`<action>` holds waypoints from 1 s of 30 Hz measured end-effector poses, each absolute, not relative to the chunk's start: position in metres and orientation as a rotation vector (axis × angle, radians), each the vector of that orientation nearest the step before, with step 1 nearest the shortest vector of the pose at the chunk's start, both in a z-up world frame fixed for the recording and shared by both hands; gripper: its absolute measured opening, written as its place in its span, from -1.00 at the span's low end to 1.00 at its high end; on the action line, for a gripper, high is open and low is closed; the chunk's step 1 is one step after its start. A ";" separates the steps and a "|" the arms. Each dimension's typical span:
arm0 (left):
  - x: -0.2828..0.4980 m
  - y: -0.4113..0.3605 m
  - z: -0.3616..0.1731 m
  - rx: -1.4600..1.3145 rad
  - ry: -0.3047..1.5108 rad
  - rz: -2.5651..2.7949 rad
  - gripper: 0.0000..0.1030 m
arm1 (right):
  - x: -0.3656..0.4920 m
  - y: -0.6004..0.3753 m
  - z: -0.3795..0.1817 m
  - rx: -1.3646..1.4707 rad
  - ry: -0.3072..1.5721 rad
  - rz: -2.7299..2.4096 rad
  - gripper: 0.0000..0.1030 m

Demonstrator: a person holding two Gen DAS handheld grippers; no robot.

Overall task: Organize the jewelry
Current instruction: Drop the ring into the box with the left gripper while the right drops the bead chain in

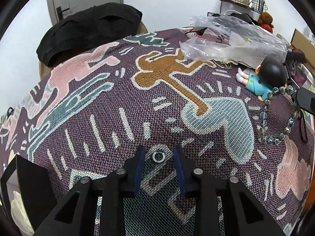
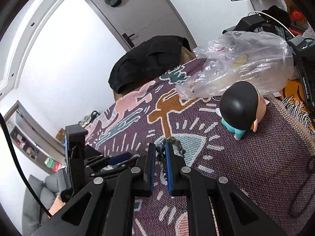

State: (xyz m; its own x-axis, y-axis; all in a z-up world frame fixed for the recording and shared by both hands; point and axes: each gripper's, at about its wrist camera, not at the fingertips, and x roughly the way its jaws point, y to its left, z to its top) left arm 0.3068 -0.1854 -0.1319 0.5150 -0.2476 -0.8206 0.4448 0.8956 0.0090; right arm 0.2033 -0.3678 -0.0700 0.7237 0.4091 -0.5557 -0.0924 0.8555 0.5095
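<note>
Patterned woven cloth (image 1: pixel 82 122) underneath: left gripper (image 1: pixel 159 155) spread wide around silver ring (image 1: pixel 158 156); right gripper (image 2: pixel 159 152) pinching bead bracelet (image 2: pixel 160 153). Next, probably: closing on ring.

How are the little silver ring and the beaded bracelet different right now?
The ring lies flat on the woven cloth between the open left gripper, ungripped; the bracelet dangles, pinched in the right gripper. The ring is small plain metal; the bracelet is a larger loop of bluish-grey beads.

One ring (image 1: pixel 158 156); one beaded bracelet (image 1: pixel 275 116); one figurine (image 1: pixel 263 78); one plastic bag (image 1: pixel 232 39); two tools.
</note>
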 end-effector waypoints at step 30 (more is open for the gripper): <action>0.269 -0.074 -0.038 0.046 0.772 -0.337 -0.74 | 0.205 -0.295 -0.028 0.381 0.681 0.374 -0.79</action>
State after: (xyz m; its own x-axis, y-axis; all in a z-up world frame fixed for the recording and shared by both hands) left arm 0.2686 -0.0736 -0.0384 0.6656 -0.2819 -0.6910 0.3151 0.9455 -0.0821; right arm 0.2050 -0.2954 -0.0281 0.7163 0.4512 -0.5322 -0.2074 0.8660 0.4551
